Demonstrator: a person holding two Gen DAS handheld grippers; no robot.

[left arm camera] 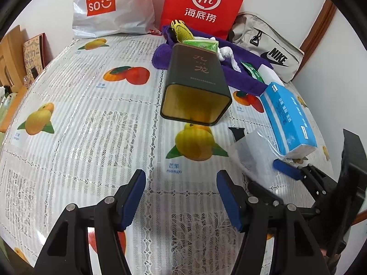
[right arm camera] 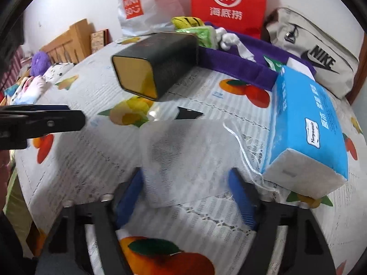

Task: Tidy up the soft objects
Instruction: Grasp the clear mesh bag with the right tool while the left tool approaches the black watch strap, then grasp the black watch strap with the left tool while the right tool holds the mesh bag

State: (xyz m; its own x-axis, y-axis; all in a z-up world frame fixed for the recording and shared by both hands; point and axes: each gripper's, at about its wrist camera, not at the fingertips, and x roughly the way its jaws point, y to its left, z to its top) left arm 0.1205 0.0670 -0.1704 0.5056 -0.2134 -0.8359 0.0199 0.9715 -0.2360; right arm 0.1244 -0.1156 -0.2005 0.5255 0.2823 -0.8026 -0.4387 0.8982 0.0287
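Note:
A translucent white mesh pouch point(right arm camera: 183, 158) with a white drawstring lies flat on the fruit-print tablecloth; it also shows in the left wrist view point(left arm camera: 254, 146). My right gripper point(right arm camera: 185, 183) is open, its blue pads on either side of the pouch's near end. My left gripper point(left arm camera: 181, 183) is open and empty over the cloth, left of the pouch. A blue tissue pack point(right arm camera: 307, 128) lies right of the pouch, also in the left wrist view point(left arm camera: 289, 119). A purple towel point(left arm camera: 240, 73) at the back holds a white sock, green packets and a yellow item.
A dark tin point(left arm camera: 197, 87) lies on its side, open end toward me, mid-table. A Miniso bag point(left arm camera: 110, 6), a red paper bag point(left arm camera: 204, 4) and a Nike bag point(left arm camera: 270, 45) stand along the back wall. Soft toys point(right arm camera: 39, 73) lie off the table's left edge.

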